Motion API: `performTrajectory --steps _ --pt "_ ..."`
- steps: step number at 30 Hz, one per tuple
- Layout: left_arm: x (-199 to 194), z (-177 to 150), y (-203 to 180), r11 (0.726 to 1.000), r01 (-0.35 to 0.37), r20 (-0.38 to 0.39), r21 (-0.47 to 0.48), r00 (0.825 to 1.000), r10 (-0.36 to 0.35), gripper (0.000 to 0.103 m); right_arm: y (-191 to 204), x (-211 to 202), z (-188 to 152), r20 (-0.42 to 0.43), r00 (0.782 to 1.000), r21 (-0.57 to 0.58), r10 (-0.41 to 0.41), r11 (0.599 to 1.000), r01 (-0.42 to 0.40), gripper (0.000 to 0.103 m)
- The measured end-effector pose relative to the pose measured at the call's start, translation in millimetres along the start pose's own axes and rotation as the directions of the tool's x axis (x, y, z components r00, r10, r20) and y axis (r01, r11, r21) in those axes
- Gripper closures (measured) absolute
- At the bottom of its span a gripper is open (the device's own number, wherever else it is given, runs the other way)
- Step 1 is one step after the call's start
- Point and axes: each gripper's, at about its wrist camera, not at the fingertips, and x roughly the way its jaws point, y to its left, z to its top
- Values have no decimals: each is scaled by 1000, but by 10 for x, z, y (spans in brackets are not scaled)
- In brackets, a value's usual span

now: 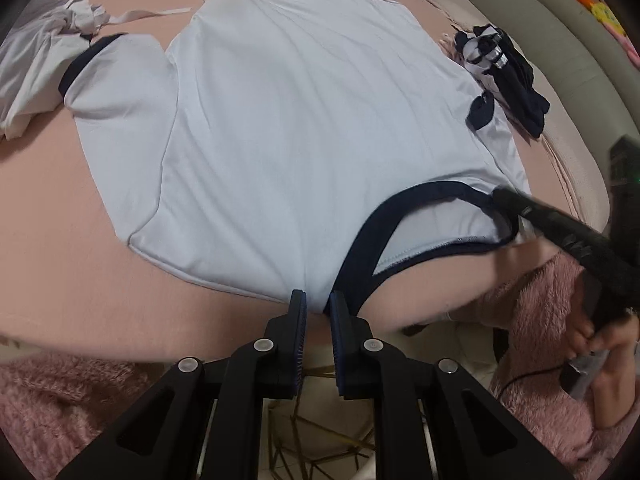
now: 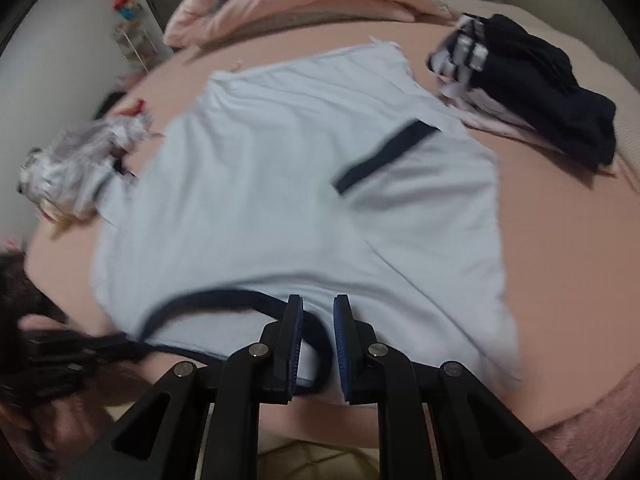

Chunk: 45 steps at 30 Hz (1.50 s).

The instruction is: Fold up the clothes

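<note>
Each tool [image 1: 318, 304] [image 2: 318, 308] pinches the T-shirt's [image 1: 280, 120] near collar edge

One white T-shirt [image 1: 280, 120], one dark garment pile [image 1: 508, 80], one crumpled white garment [image 1: 36, 72], two grippers [image 1: 316, 308]

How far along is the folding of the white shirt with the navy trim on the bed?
Done: the white shirt lies spread flat on the pink bed, and in the right wrist view one navy-cuffed sleeve looks folded onto the body. In hand: the left claw and right claw each pinch the shirt at the navy collar end. Left: the main folds, plus the crumpled white garment and the dark bundle.
</note>
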Motion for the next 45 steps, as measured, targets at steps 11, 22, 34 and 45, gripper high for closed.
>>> performTrajectory --steps 11,22,34,45 --pt "152 174 -102 997 -66 -12 39 998 67 93 44 100 -69 -14 999 -16 50 999 -50 88" --pt "-308 289 815 947 -30 124 -319 990 73 92 623 -178 292 5 967 -129 256 959 -253 87" --pt "-166 259 873 938 127 186 -324 980 -68 92 1037 199 -338 -168 961 -210 219 945 -252 87" --pt "-409 256 1477 860 100 228 -500 973 19 91 1472 44 114 -47 970 -303 238 922 -241 87"
